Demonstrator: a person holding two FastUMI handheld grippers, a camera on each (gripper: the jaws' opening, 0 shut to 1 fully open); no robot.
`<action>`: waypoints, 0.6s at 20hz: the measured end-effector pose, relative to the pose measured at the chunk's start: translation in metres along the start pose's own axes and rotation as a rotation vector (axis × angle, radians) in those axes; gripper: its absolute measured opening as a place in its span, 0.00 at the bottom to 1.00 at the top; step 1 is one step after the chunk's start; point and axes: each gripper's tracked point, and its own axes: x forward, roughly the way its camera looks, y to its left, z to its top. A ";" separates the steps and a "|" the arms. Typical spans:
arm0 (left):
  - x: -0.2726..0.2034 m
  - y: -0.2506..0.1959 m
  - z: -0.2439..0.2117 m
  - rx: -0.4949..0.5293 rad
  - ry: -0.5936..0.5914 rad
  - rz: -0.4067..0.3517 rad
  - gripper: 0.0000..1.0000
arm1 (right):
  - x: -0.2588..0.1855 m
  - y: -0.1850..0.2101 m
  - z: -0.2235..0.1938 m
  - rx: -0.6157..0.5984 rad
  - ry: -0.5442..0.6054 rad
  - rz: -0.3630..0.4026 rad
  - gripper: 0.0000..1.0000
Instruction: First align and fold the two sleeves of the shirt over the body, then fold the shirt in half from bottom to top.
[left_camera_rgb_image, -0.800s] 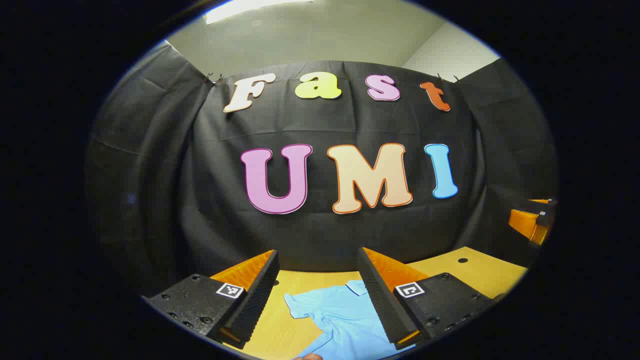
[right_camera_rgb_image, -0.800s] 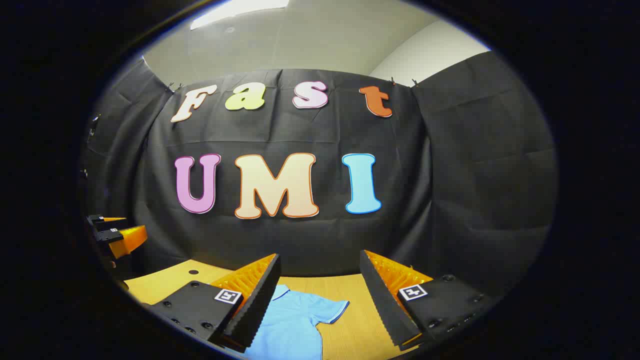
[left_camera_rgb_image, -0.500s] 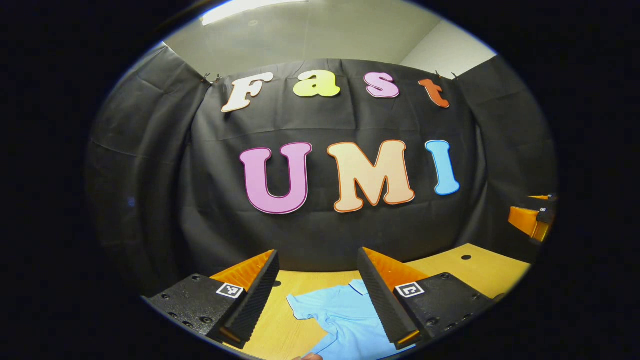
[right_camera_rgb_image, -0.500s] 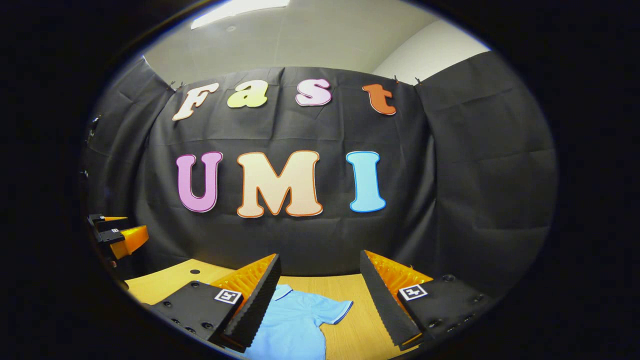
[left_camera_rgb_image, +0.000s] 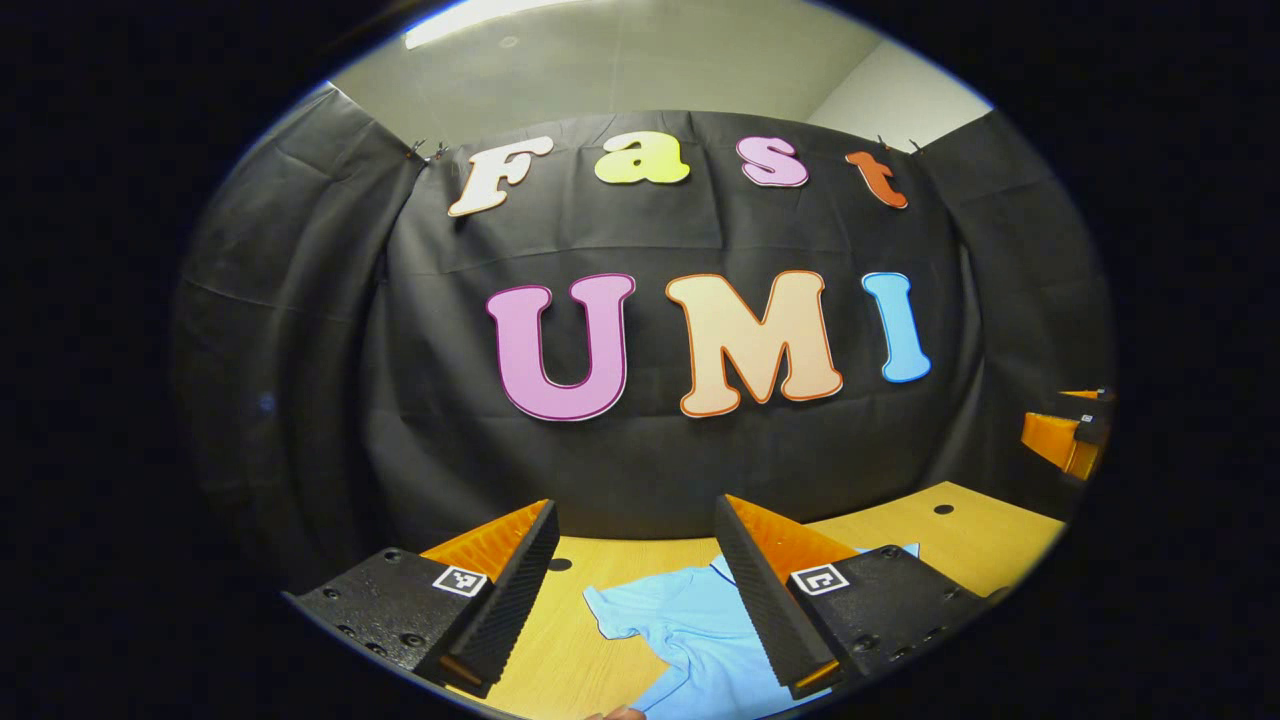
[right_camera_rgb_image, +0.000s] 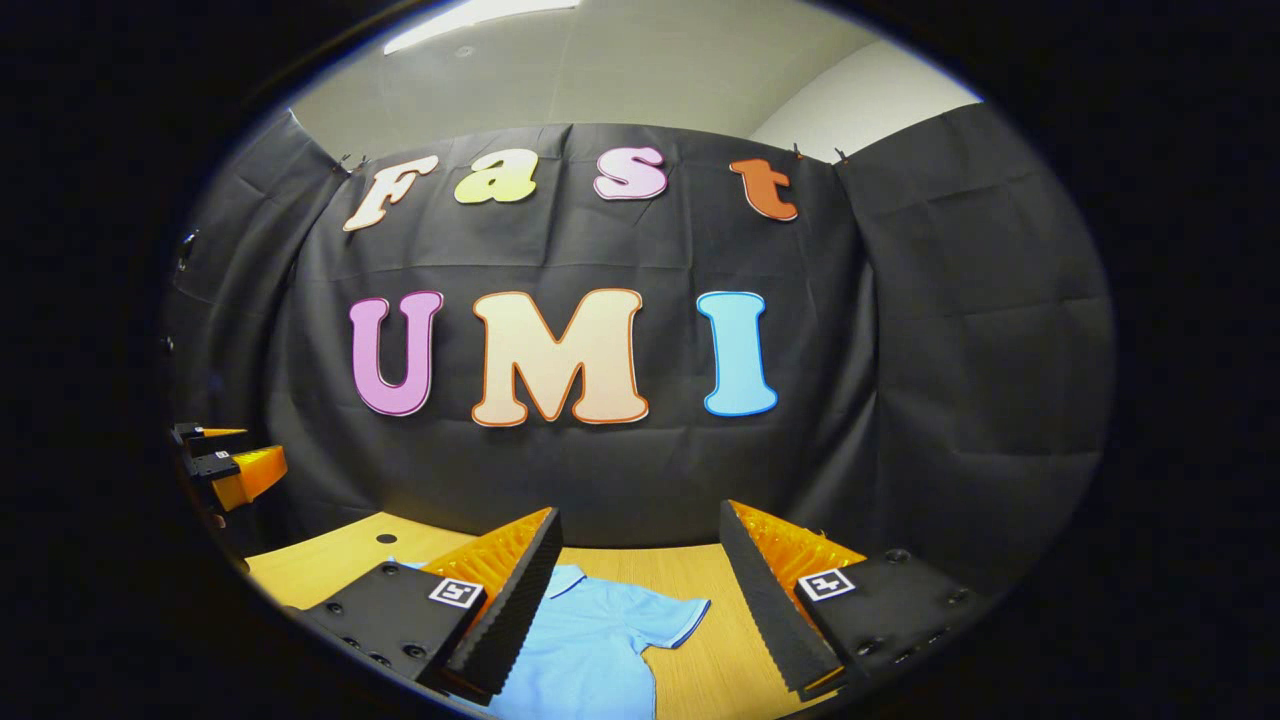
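A: What does the left gripper view give?

B: The left gripper hangs above a wooden table, its fingers spread wide with nothing between them. Past them the light blue shirt lies flat on the tabletop, collar toward the black cloth wall. One short sleeve sticks out to the side, unfolded. Far off at the view's right edge sits the right gripper, well apart from the shirt; I cannot tell its opening from here, it's too small and cut off.

A: And something at the bottom edge?

B: A sliver of what may be a fingertip, hard to be sure.

A: The right gripper view?

B: There the right gripper also stands open above the table, fingers apart and empty. The shirt lies below and between them, its collar partly behind one finger, its other sleeve spread out on the wood. The left gripper shows at the far left edge, raised off the table.
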 end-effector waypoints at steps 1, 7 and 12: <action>0.001 0.000 -0.001 -0.001 0.002 -0.001 0.94 | 0.002 0.002 -0.003 -0.001 0.006 0.003 0.98; 0.008 -0.003 -0.003 -0.015 0.000 -0.029 0.94 | 0.027 0.002 -0.033 -0.036 0.067 -0.001 0.98; 0.021 0.001 -0.005 -0.014 -0.003 -0.039 0.94 | 0.068 -0.013 -0.056 -0.065 0.107 -0.035 0.98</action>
